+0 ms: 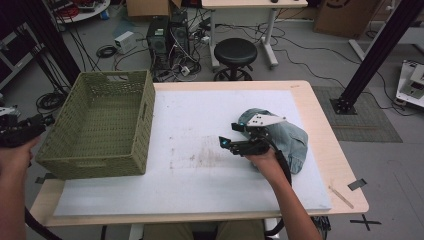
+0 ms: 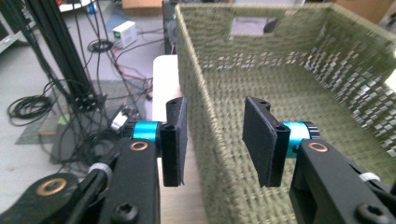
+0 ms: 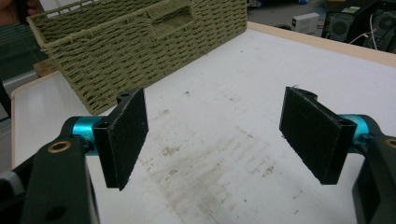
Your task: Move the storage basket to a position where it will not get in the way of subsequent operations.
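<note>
Basket [image 2: 289,88] wall stands between my left fingers [image 2: 212,140], pads parted and off weave, nothing clamped. Left gripper [image 1: 22,131] sits at basket's outer side, off worktop [image 1: 210,150] edge. Right fingers [image 3: 215,140] spread wide, empty, above stained worktop; basket beyond them, well apart. Denim cloth [image 1: 292,142] bunched just behind right gripper [image 1: 234,135], probably next load, though that's my guess. To do it well: draw left clear of rim without snagging, turn right back onto cloth, pinch thick fold.

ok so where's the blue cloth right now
In the high view the blue cloth lies bunched at the right of the white mat, just behind the right gripper, across from the basket.
</note>
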The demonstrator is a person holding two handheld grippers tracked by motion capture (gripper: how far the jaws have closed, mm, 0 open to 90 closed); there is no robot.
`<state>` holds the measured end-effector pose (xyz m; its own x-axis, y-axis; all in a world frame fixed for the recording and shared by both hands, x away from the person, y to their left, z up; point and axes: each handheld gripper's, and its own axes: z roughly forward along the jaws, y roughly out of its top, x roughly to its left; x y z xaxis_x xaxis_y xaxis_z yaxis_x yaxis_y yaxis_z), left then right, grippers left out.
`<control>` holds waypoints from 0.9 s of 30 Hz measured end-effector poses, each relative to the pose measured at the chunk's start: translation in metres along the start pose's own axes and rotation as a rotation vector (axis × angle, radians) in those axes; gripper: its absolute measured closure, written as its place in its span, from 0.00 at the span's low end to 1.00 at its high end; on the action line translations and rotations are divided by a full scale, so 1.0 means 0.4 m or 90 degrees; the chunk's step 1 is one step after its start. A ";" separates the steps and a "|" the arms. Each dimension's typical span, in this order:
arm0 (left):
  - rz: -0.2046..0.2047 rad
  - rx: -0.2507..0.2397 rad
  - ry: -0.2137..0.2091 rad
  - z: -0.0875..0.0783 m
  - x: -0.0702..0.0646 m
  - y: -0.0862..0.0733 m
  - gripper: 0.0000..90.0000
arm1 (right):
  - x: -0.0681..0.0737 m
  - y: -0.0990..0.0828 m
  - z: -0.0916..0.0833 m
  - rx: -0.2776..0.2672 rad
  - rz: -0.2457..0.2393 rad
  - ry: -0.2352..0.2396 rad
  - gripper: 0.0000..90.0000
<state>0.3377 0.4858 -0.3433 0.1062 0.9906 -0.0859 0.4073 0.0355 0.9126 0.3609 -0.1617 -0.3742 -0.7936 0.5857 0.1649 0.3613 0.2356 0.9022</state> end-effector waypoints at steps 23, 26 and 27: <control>0.030 -0.080 -0.113 -0.060 -0.163 0.080 0.28 | -0.032 -0.015 -0.080 0.022 -0.032 -0.082 0.23; 0.033 -0.080 -0.125 -0.060 -0.196 0.092 0.27 | -0.040 -0.018 -0.095 0.021 -0.031 -0.084 0.23; 0.033 -0.080 -0.127 -0.058 -0.207 0.095 0.27 | -0.045 -0.019 -0.103 0.019 -0.028 -0.087 0.23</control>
<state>0.3233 0.4081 -0.2920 0.3062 0.9463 -0.1037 0.2824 0.0138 0.9592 0.3521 -0.2062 -0.3677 -0.7362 0.6734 0.0674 0.3433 0.2858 0.8947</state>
